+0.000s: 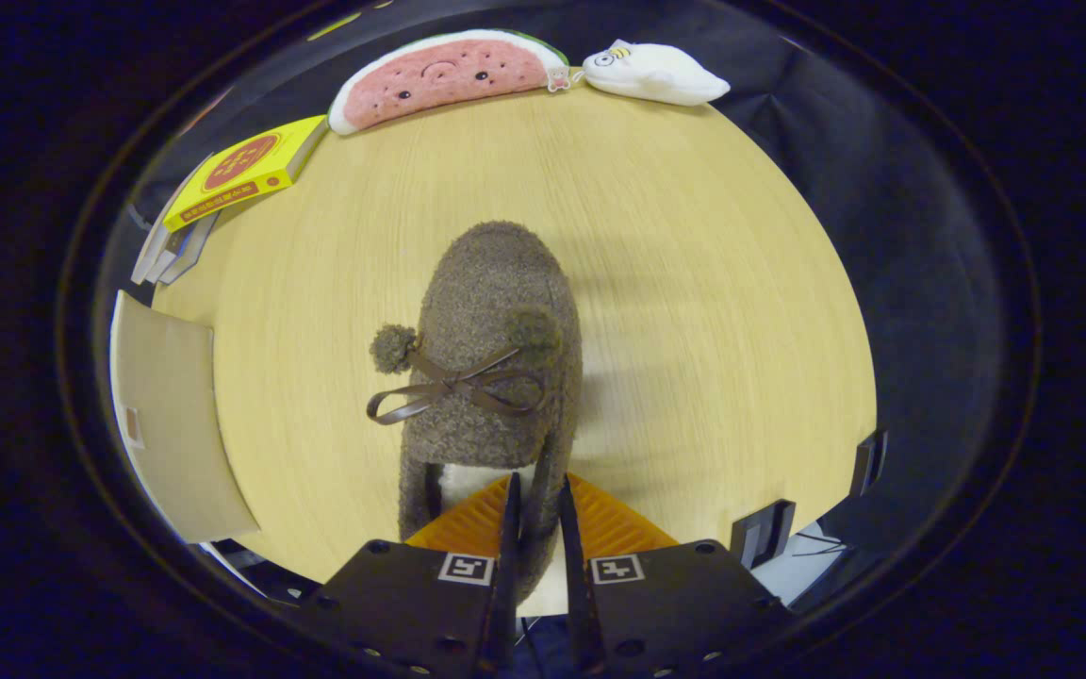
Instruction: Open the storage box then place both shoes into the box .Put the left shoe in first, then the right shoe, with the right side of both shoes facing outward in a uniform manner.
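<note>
1. Gripper [538, 495]: fingers nearly together, pinching the right-hand wall of the brown fuzzy shoe [491, 358] at its heel opening.
2. Shoe sits mid wooden table [694, 283], toe pointing away from the fingers, bow and pom-poms on top.
3. Cardboard flap [171, 415] lies left of the shoe, at the table edge.
4. Yellow book [246, 174] on a stack, far left corner.
5. Watermelon plush [444, 75] and white plush [656, 74] sit side by side at the far edge, well beyond the shoe.
</note>
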`<action>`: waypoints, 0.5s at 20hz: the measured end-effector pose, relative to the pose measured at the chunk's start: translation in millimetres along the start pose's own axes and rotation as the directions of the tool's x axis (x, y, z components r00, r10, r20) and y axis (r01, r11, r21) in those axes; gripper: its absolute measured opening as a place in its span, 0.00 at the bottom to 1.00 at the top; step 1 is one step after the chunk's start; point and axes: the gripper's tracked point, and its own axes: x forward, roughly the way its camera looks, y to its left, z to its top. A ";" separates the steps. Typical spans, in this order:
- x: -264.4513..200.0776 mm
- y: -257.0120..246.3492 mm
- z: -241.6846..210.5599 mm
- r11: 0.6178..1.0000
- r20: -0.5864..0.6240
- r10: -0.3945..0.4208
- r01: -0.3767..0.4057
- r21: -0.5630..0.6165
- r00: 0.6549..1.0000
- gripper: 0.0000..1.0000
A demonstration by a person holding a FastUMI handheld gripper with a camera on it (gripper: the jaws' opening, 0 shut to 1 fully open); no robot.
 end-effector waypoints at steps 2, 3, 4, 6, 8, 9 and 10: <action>-8.6 -2.2 -3.5 1.000 -0.011 0.021 -0.021 0.016 1.000 0.01; -9.0 -1.9 -3.4 0.999 -0.008 0.027 -0.027 0.026 1.000 0.01; -10.1 -3.6 -4.6 0.999 -0.011 0.026 -0.026 0.026 1.000 0.01; -14.7 -5.8 -10.6 0.999 -0.028 0.029 -0.028 0.035 0.999 0.01; -25.2 1.2 -13.5 0.996 -0.034 0.077 -0.076 0.051 0.996 0.01; -31.8 4.7 -13.6 0.993 -0.035 0.103 -0.101 0.067 0.994 0.01; -39.7 7.2 -14.3 0.990 -0.034 0.119 -0.116 0.077 0.992 0.01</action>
